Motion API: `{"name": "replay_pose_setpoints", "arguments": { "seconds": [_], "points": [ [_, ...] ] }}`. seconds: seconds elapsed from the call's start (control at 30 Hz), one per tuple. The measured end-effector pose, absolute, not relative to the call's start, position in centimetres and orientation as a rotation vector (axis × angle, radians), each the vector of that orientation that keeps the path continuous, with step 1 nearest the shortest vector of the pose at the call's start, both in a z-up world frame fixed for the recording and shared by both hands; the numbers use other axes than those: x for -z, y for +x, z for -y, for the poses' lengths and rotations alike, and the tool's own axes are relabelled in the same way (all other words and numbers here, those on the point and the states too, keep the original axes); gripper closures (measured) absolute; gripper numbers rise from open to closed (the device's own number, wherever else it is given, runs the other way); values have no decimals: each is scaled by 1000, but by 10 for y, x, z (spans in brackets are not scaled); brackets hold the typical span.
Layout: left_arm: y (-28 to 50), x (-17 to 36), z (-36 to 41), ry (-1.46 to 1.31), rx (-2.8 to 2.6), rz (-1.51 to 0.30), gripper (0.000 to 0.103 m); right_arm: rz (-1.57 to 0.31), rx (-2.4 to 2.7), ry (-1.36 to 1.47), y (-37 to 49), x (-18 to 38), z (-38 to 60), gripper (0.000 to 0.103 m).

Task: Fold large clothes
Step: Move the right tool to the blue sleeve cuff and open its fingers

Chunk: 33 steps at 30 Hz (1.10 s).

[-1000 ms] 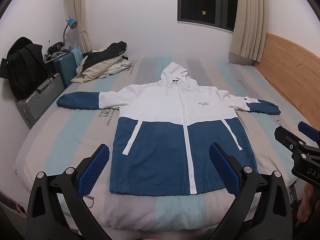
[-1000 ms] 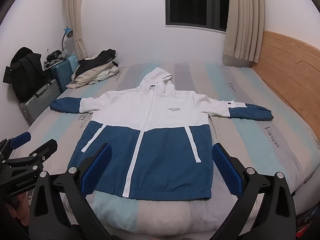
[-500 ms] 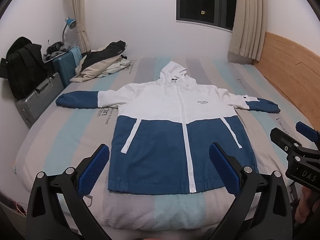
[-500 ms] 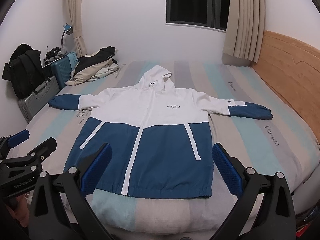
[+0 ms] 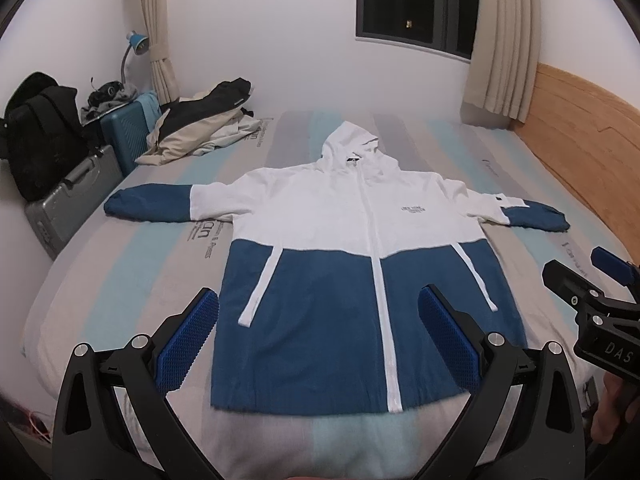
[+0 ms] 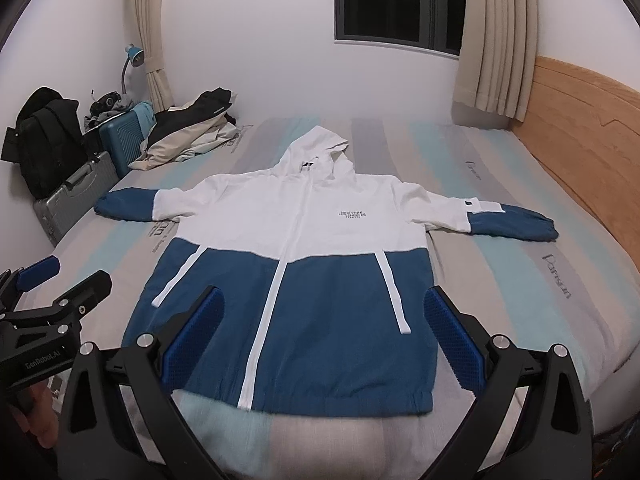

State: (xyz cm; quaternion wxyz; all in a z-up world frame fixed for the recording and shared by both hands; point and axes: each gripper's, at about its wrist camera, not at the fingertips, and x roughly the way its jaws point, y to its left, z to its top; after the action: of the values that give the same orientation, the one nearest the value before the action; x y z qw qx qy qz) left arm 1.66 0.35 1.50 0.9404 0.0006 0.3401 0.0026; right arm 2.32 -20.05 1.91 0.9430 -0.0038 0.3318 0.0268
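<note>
left wrist view is taking in the room from its left edge: a black backpack (image 5: 38, 128) and a silver case (image 5: 68, 204) are standing against the wall, with a teal suitcase (image 5: 128, 136) behind them and a heap of loose clothes (image 5: 204, 124) sitting on the bed's far left corner. moving right, a blue-and-white hooded jacket (image 5: 352, 280) is lying flat and face up on the striped mattress (image 5: 132, 272), zipped, sleeves stretched out to both sides, hem nearest the camera. the left gripper (image 5: 318, 340) is hovering above the hem with its blue fingers (image 5: 188, 344) spread wide and holding nothing. at the right edge, the right gripper (image 5: 580, 276) is poking into frame, apart from the fabric, beside a wooden headboard (image 5: 580, 128).

right wrist view is showing the left gripper (image 6: 60, 284) at its own left edge, then the jacket (image 6: 304, 280) in the middle, and the right gripper (image 6: 324, 340) spread wide and empty over the hem's right half.

no fold appears to have begun. the thin shell fabric is likely to be slippery, so a shallow pinch risks catching only the top layer, leaving the back panel behind and dragging the whole garment askew. uneven lifting between the two sides could twist the zip line and spoil a square fold. the clothes heap is sitting well clear of the left sleeve.
</note>
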Motion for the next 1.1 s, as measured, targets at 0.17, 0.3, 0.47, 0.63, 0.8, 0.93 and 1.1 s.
{"name": "replay_pose_setpoints", "arguments": {
  "seconds": [0.17, 0.3, 0.47, 0.63, 0.8, 0.93, 1.1],
  "points": [
    [80, 8, -11, -14, -18, -720, 6, -700, -59, -3, 87, 4, 199, 7],
    [127, 7, -17, -13, -66, -709, 6, -758, -67, 9, 135, 10, 203, 7],
    [164, -16, -19, -66, -83, -737, 6, -800, -63, -11, 176, -11, 211, 7],
    [200, -34, -12, -74, -108, -798, 6, -839, -63, -29, 217, -35, 228, 7],
    [235, -44, -4, -48, -141, -860, 6, -891, -59, -30, 255, -47, 247, 7],
    [274, -53, -7, -64, -136, -894, 6, -926, -35, -45, 293, -51, 255, 7],
    [340, -40, -17, -31, -105, -925, 6, -951, 27, -7, 345, -53, 268, 7]
  ]
}}
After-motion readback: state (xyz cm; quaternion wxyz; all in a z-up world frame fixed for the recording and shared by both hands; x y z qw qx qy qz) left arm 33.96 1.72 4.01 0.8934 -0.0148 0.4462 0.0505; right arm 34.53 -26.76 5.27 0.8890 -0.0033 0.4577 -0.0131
